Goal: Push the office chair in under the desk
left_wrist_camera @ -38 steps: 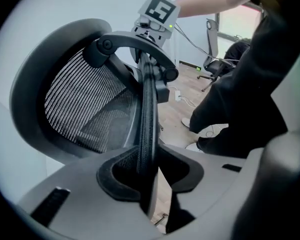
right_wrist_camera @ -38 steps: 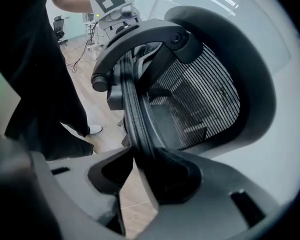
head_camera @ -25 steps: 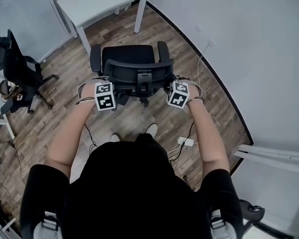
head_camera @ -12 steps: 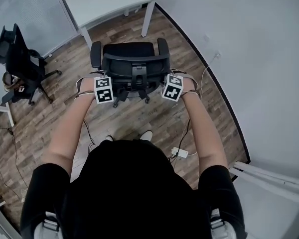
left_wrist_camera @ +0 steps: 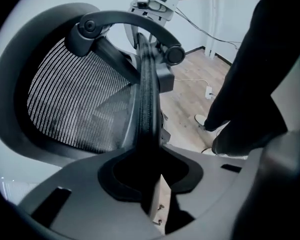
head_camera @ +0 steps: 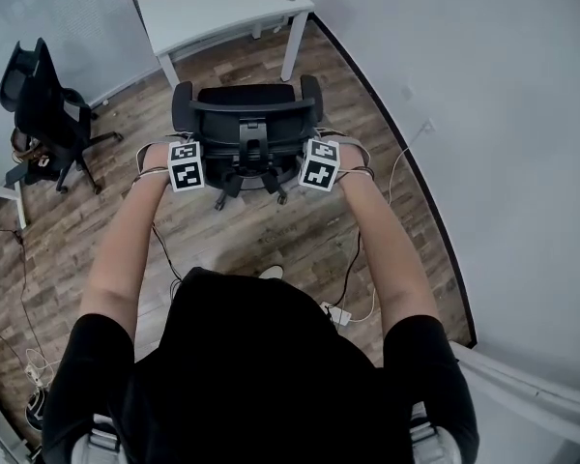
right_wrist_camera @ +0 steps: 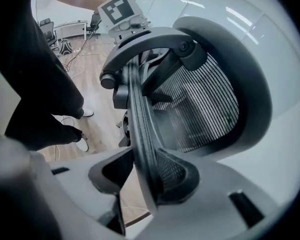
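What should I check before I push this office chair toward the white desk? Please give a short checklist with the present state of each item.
1. Grip of the left gripper on the backrest: ok; its jaws have just been closing, with the rim between them.
2. Grip of the right gripper on the backrest: ok.
3. Floor between chair and desk: ok, bare.
4. Right armrest clears the desk leg: cannot tell; they nearly line up.
5. Cable by the wall: ok, off to the side of the chair.
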The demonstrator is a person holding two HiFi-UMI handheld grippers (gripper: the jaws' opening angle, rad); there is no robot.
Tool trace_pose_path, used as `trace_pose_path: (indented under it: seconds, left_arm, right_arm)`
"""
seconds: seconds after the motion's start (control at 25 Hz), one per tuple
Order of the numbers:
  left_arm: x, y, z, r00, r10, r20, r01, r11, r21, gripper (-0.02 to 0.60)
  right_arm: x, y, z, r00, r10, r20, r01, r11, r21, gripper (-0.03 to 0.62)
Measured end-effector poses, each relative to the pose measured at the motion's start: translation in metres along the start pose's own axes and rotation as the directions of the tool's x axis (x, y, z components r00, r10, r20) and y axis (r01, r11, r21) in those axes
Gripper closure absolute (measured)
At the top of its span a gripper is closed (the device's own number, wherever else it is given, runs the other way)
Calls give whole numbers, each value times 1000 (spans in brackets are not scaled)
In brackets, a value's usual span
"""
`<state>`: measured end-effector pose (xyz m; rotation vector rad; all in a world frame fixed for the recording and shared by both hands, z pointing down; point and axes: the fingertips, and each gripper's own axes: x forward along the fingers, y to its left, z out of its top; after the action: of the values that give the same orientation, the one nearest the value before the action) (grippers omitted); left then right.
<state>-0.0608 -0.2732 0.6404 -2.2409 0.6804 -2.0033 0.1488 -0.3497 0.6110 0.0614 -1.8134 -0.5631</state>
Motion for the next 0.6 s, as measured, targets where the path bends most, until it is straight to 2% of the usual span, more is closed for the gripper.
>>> trace_pose_path:
  seconds: [0.28,0.44,0.6]
  left_arm:
    - [8,10,19,999,43,-10,-43,998,-47,494]
    - [13,24,28,999,43,-5,-44,997,-60,494]
    - [18,29,30,999,46,7,-45,996,-71,497]
  right_arm:
    - [6,-23,-19,1000,1,18,0,999,-41,445]
    - [9,-40,-28,1000,20,17,-19,999,-48,445]
    - [13,-47,-31,1000,2,28,0,998,-60,444]
